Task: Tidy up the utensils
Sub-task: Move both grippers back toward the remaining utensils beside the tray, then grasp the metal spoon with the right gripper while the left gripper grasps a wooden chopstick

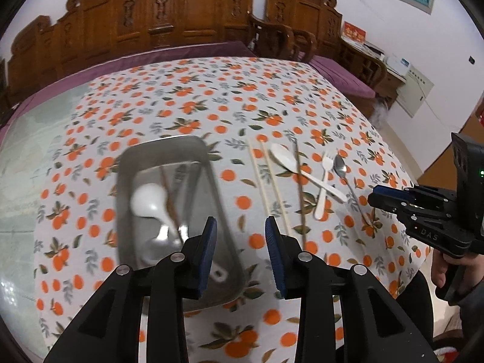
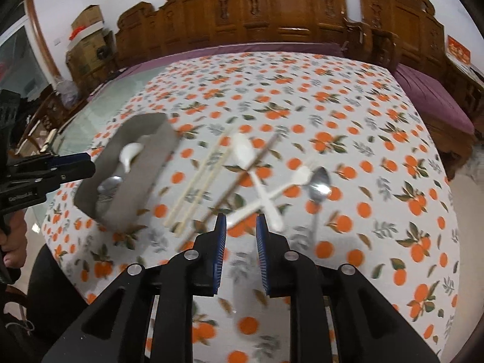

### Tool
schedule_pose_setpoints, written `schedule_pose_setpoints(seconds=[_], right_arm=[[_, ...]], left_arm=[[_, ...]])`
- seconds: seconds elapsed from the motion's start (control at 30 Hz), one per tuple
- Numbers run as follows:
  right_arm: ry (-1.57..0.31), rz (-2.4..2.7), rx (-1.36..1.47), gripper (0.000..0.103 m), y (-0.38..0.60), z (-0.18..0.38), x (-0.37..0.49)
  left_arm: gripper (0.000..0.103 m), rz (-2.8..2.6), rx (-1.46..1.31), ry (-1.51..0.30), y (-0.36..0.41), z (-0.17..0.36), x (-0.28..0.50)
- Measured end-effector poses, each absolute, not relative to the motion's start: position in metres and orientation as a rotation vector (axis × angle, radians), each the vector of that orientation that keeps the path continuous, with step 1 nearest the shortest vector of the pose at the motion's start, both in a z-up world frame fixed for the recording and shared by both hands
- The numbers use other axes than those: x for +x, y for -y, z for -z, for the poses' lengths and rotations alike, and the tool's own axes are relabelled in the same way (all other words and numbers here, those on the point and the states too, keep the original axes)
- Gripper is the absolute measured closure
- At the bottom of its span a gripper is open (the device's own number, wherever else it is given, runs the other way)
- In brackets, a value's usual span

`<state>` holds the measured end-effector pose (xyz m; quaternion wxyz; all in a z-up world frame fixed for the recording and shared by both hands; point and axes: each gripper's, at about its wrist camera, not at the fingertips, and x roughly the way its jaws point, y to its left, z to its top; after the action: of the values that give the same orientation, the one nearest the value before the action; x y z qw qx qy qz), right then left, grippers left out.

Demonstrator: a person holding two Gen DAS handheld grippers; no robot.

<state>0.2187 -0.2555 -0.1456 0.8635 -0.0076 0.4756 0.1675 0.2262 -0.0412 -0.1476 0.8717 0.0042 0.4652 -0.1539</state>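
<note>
Both grippers empty, left gripper and right gripper fingers spread; remaining utensils lie on the tablecloth right of the metal tray: white plastic spoon looks light, stiff, slippery, so pinch mid-handle.

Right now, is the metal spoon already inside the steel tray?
No, the metal spoon lies on the tablecloth beside the white fork, outside the steel tray.

The right hand-held gripper bore the raised letters "DAS" on its black body; no other text was legible.
</note>
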Motion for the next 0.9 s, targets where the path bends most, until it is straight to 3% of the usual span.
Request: schedule_pose_setpoints(seconds=[0.57,0.73,0.9], right_arm=[[-1.080,-0.283,-0.021,0.081,0.296,0.202,0.268],[-1.079,-0.272,-0.011,0.081,0.302,0.209,0.290],[-1.065,-0.274,0.005,0.075,0.306,0.213,0.312]], left_arm=[[0.072,0.355,0.056,-1.055,0.102,0.186,0.261],[0.076,0.353,0.057,-1.084,0.109,0.199,0.273],[0.076,0.352,0.060,-1.099,0.114,0.206,0.279]])
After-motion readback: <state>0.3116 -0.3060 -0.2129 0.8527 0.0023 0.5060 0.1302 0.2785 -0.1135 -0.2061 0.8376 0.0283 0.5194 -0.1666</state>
